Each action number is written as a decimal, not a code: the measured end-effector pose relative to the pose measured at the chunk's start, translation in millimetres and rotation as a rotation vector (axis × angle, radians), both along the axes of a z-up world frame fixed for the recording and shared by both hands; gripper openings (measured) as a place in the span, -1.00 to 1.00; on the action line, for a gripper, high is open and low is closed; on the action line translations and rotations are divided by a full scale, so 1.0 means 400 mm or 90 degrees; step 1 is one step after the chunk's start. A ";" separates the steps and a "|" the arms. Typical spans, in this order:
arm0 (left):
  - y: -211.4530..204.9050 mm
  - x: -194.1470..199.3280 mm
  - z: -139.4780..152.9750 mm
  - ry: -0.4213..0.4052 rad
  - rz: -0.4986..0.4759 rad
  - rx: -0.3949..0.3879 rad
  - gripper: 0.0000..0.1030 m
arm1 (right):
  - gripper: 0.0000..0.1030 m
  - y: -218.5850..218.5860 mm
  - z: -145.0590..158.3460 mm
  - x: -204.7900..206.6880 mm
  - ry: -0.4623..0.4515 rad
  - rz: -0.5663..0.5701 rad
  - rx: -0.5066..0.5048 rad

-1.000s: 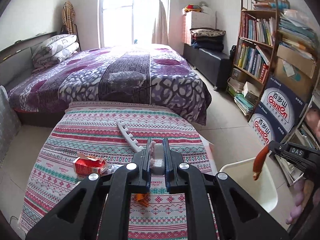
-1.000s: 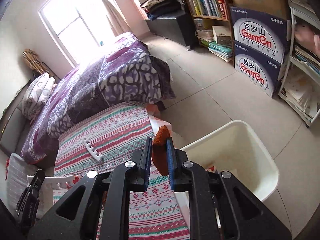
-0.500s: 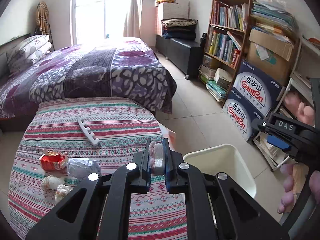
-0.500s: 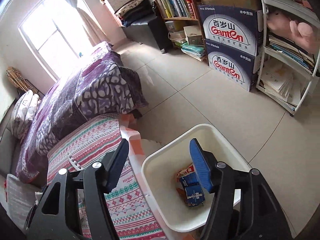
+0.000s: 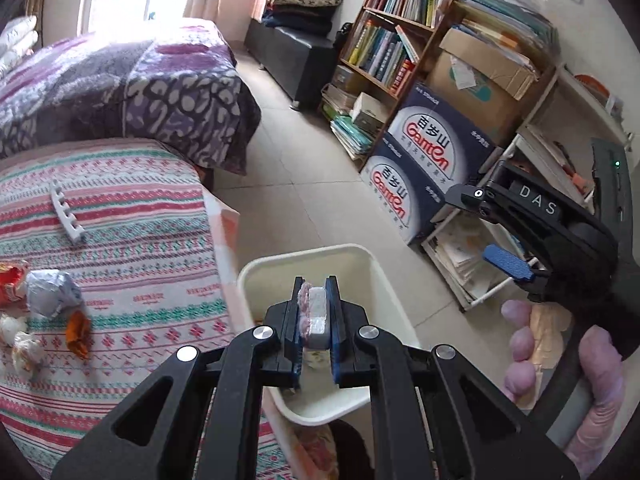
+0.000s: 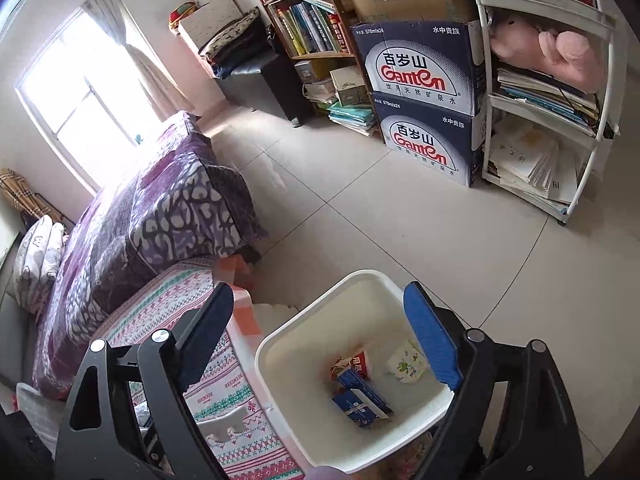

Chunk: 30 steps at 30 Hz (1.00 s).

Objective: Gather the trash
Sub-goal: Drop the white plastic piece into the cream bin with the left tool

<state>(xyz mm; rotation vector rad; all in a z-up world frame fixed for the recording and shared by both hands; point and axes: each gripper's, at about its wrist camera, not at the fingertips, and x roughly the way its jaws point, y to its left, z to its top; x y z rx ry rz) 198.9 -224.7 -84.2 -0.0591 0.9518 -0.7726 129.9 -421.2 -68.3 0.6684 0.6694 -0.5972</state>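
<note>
My left gripper (image 5: 315,316) is shut on a small white and pink wrapped piece of trash (image 5: 313,312) and holds it above the white bin (image 5: 372,264), which stands on the floor by the table. My right gripper (image 6: 320,336) is open and empty, right above the bin (image 6: 276,344); it also shows in the left wrist view (image 5: 506,266). In the bin lie blue cartons (image 6: 358,396) and a small wrapper (image 6: 406,364). On the striped tablecloth (image 5: 120,240) lie a silver foil ball (image 5: 52,292), an orange wrapper (image 5: 78,332), a red packet (image 5: 12,284) and white paper wads (image 5: 24,350).
A white toothed strip (image 5: 66,212) lies further back on the table. A purple bed (image 5: 120,80) stands behind the table. Blue water cartons (image 6: 424,100), bookshelves (image 5: 396,48) and a white rack (image 6: 548,120) line the right wall. Tiled floor (image 6: 380,220) lies between.
My right gripper has opened over the bin and let go of the orange piece it held. My left gripper, still holding its trash, has swung right from the table to above the bin.
</note>
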 end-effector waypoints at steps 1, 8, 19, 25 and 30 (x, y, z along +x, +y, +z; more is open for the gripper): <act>-0.008 0.004 -0.006 0.021 -0.011 -0.014 -0.79 | 0.63 -0.004 0.001 -0.002 0.000 -0.001 -0.001; -0.040 0.014 -0.029 0.092 -0.017 -0.062 -0.22 | 0.76 -0.030 0.002 -0.023 0.006 -0.016 -0.024; -0.024 0.016 -0.027 0.025 0.028 0.007 0.05 | 0.86 -0.023 0.009 -0.018 0.033 -0.032 -0.077; 0.020 0.033 -0.026 -0.026 0.078 0.062 0.34 | 0.86 0.028 0.003 0.022 0.078 -0.009 -0.123; 0.068 0.051 -0.031 -0.066 0.132 0.119 0.53 | 0.86 0.073 0.000 0.050 0.105 0.009 -0.154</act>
